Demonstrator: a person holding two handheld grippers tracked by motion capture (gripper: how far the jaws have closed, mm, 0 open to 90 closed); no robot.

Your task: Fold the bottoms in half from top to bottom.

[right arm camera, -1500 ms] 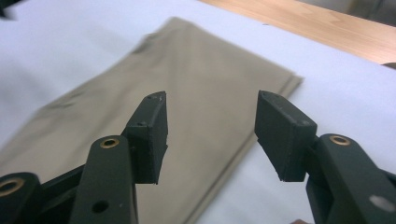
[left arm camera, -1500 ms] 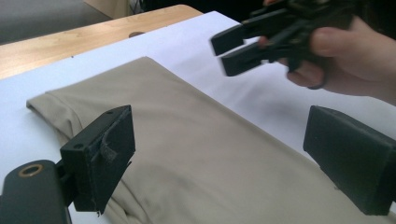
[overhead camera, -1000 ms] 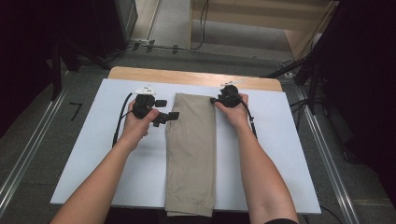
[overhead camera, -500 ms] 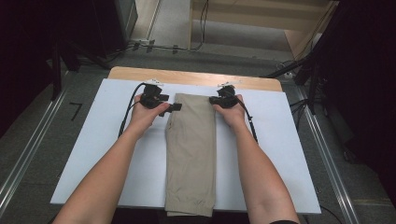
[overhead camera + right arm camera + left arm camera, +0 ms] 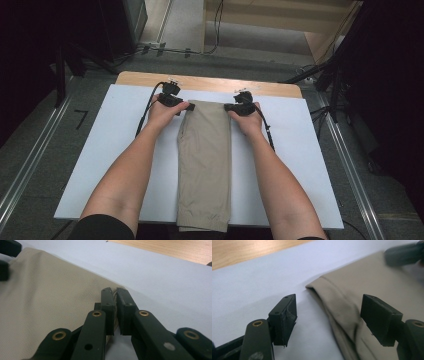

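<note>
Your left tongs point(image 5: 186, 106) are sitting at the far-left corner of the folded khaki trousers point(image 5: 205, 165). In the left gripper view the jaws are still spread but have just been closing, straddling that corner: the fabric edge point(image 5: 329, 302) is lying between the pads, not yet pinched, and one pad point(image 5: 283, 320) is standing over the white board point(image 5: 115, 150) just beside the cloth.

The trousers are lying as a long narrow strip down the middle of the board on the table point(image 5: 210, 82), running from between your two hands back toward you and hanging slightly over the near edge.

Your right tongs point(image 5: 231, 107) are at the far-right corner of the trousers. In the right gripper view the jaws are pressed nearly together, pinching the fabric edge point(image 5: 115, 296) between the pads, with the rest of the cloth spreading off to the left of that view.
</note>
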